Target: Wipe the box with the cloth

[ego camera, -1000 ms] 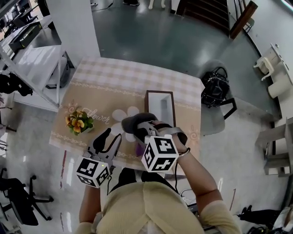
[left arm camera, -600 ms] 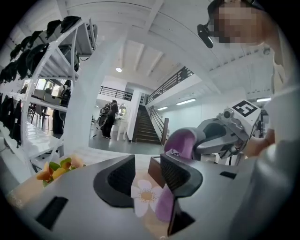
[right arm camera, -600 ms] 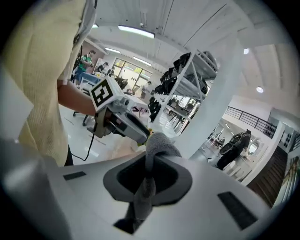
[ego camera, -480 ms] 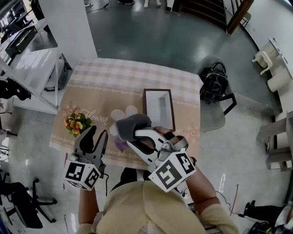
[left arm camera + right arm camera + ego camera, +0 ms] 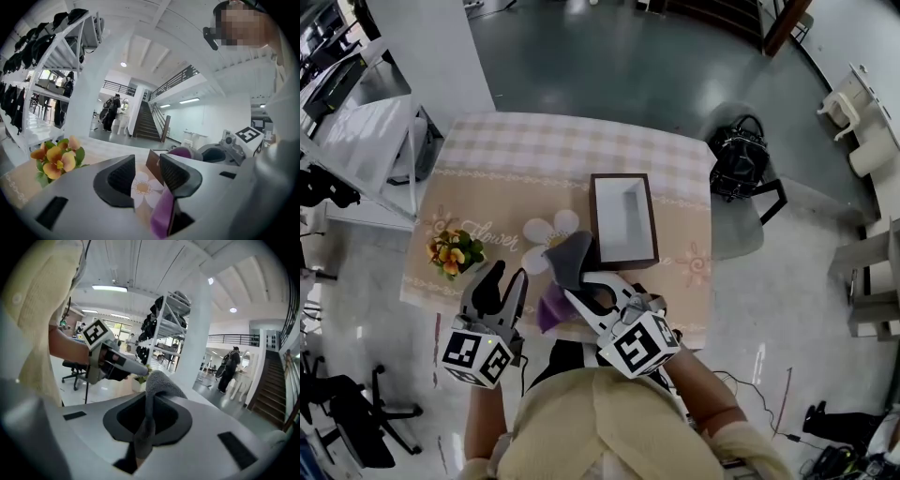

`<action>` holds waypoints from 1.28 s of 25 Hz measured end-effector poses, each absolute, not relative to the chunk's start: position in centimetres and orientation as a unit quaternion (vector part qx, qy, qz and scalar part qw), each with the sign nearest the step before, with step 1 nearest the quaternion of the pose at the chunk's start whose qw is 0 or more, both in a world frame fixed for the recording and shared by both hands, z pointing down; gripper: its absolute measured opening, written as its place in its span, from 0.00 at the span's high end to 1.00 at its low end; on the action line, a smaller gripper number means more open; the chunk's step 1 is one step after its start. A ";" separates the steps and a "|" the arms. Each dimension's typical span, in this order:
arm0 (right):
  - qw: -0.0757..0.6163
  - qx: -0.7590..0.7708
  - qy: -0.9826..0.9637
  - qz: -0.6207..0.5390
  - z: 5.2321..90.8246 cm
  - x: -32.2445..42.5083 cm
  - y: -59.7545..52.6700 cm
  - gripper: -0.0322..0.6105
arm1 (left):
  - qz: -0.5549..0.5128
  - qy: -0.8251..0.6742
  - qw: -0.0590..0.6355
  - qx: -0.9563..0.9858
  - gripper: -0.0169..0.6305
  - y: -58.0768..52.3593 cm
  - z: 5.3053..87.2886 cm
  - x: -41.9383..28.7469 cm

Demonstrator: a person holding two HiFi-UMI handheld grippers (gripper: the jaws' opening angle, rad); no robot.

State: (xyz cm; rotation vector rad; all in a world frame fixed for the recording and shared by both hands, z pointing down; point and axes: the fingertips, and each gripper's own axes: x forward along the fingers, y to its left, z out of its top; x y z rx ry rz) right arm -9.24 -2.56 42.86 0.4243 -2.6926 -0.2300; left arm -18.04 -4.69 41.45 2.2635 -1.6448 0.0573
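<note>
The box [image 5: 623, 220] lies just beyond the right claw [image 5: 574, 279], its long axis pointing away from the person. That claw clamps the cloth [image 5: 570, 251] (grey over purple). The left claw [image 5: 506, 277], farther off, is unclenched and empty, its jaws having just narrowed slightly.

The table [image 5: 692, 225] is covered by a beige tablecloth [image 5: 511, 192], checked along its far side. An open rectangular box [image 5: 623, 220] lies right of centre. A small bunch of orange flowers [image 5: 455, 253] stands near the left edge, well apart.

Grey cloth [image 5: 569, 255] bunched near open brown box [image 5: 623, 223].
</note>
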 end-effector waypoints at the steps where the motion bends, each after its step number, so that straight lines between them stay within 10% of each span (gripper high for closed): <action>1: 0.215 0.168 -0.958 -0.088 43.9 -8.7 -3.1 0.89 | 0.022 -0.574 0.176 0.799 0.72 -4.8 41.8 -17.5; 32: 0.346 0.353 -0.867 -0.065 50.4 5.3 -7.6 0.89 | 0.080 -0.444 0.206 0.868 0.72 -7.4 45.9 -6.6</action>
